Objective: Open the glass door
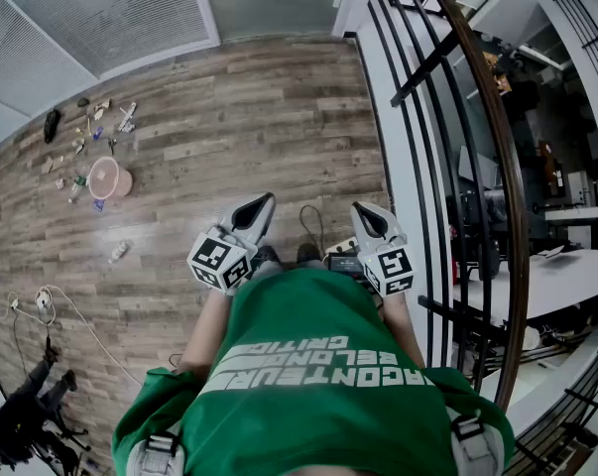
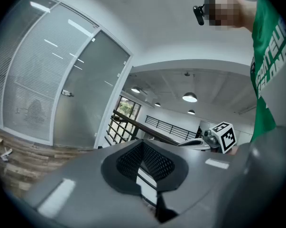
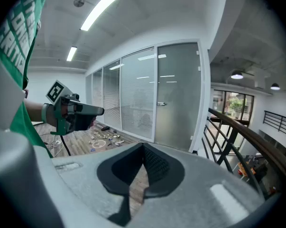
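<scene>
Grey left gripper (image 1: 262,204) and grey right gripper (image 1: 363,211) hover, jaws pressed together on nothing, well apart from the frosted glass door (image 3: 178,94).

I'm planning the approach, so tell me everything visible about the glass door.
The glass door is a tall frosted grey pane, upright and shut, in line with the blind-covered glass panels to its left. A small metal handle sits at mid-height on its left edge; small fittings show on its right edge. Its foot meets the wood floor, and a white post stands at its right. Nothing touches it.
</scene>
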`<state>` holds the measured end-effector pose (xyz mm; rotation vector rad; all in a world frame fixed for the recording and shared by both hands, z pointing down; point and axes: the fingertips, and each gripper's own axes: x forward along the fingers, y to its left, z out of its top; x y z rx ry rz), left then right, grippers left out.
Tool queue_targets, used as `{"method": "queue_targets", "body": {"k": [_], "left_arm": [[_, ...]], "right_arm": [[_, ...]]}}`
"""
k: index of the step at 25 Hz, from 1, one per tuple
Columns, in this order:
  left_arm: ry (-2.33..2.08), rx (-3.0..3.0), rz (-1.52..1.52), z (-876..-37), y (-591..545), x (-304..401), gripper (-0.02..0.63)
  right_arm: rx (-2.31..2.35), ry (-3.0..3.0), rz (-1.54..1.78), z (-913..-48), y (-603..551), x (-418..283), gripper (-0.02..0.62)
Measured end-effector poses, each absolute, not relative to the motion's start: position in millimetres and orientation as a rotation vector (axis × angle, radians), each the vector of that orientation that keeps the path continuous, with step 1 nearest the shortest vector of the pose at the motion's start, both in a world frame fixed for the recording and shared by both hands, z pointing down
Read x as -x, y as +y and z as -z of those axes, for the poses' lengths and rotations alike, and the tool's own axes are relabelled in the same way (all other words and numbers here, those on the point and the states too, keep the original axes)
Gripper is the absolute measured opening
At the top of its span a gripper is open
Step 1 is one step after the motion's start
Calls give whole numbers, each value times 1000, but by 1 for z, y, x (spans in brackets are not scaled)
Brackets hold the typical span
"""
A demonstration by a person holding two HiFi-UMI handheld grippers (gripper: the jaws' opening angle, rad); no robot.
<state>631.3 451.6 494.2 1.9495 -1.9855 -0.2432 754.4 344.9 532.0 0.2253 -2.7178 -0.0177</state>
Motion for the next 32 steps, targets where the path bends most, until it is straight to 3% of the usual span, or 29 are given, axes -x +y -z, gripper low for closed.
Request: {"method": "queue_targets", "body": {"k": [23, 32], "left_arm": [[-1547, -2327, 146, -494, 337, -744, 15], [-1476, -2328, 141, -510, 347, -741, 15]], "right_arm": [[-674, -2662, -48, -524, 283, -857, -8], [-716, -2618, -63, -534, 301, -851, -8]]}}
